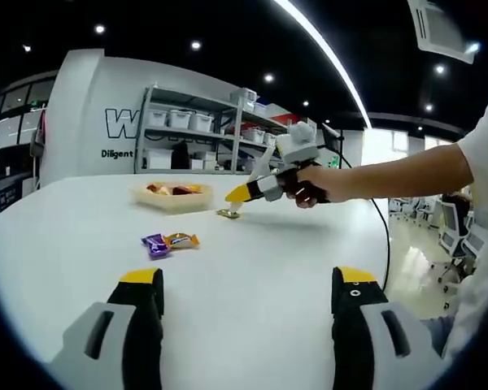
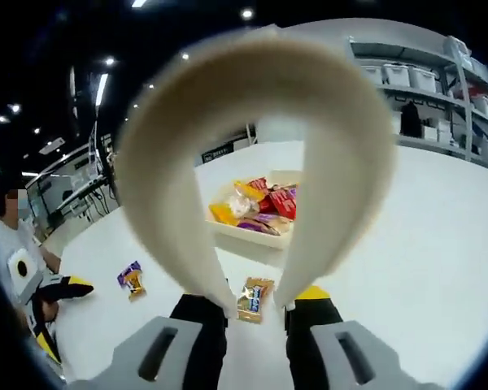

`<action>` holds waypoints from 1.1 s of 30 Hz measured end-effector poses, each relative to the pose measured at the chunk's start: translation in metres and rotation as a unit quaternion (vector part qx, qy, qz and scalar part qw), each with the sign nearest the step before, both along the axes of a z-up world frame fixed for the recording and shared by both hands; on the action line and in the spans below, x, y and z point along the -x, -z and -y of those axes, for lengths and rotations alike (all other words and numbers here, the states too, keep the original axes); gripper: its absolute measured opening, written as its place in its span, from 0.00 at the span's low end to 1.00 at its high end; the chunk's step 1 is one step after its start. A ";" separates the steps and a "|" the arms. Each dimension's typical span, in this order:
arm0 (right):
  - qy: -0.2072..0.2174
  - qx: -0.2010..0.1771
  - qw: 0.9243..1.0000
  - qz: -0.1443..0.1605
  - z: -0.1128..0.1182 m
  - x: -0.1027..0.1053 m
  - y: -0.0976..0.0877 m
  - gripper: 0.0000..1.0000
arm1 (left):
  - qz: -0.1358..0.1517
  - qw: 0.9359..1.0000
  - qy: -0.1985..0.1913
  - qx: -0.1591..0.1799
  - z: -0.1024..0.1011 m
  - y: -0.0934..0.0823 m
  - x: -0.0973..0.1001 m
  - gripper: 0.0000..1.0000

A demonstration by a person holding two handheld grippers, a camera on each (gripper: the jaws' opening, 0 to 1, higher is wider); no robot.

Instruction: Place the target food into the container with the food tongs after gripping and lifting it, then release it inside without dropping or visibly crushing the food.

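A gold-wrapped snack (image 2: 254, 299) lies on the white table (image 2: 407, 244), between the two tips of cream food tongs (image 2: 252, 89). My right gripper (image 2: 256, 307) is shut on the tongs' arms. I cannot tell whether the tips pinch the snack. Just beyond it stands a shallow cream container (image 2: 252, 234) holding several wrapped snacks. In the left gripper view a hand holds the right gripper (image 1: 256, 188) with the tongs angled down onto the gold snack (image 1: 228, 214), to the right of the container (image 1: 172, 201). My left gripper (image 1: 248, 292) is open above the table and holds nothing.
A purple and an orange wrapped snack (image 1: 169, 241) lie together on the table (image 1: 252, 260) between my left gripper and the container. Shelves with white bins (image 1: 203, 130) stand behind the table. A cable (image 1: 382, 227) hangs off the right gripper. Office chairs (image 1: 459, 231) are at the far right.
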State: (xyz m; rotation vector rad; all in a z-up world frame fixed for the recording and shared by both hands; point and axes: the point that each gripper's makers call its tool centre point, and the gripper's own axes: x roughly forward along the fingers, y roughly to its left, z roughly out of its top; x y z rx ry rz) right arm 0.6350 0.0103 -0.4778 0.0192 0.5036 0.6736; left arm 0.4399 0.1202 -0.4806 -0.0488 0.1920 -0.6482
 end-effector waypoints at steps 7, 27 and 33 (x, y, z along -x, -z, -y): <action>0.030 0.016 0.999 -0.007 0.004 -0.014 0.009 0.21 | -0.001 1.000 0.000 0.002 0.000 0.000 -0.001 0.83; 0.043 -0.054 0.998 -0.010 0.012 -0.011 -0.037 0.08 | 0.001 1.000 0.002 0.001 0.000 0.000 0.000 0.83; 0.033 -0.059 0.998 0.005 0.003 -0.029 -0.061 0.08 | 0.003 1.000 0.001 0.001 0.000 -0.001 0.000 0.84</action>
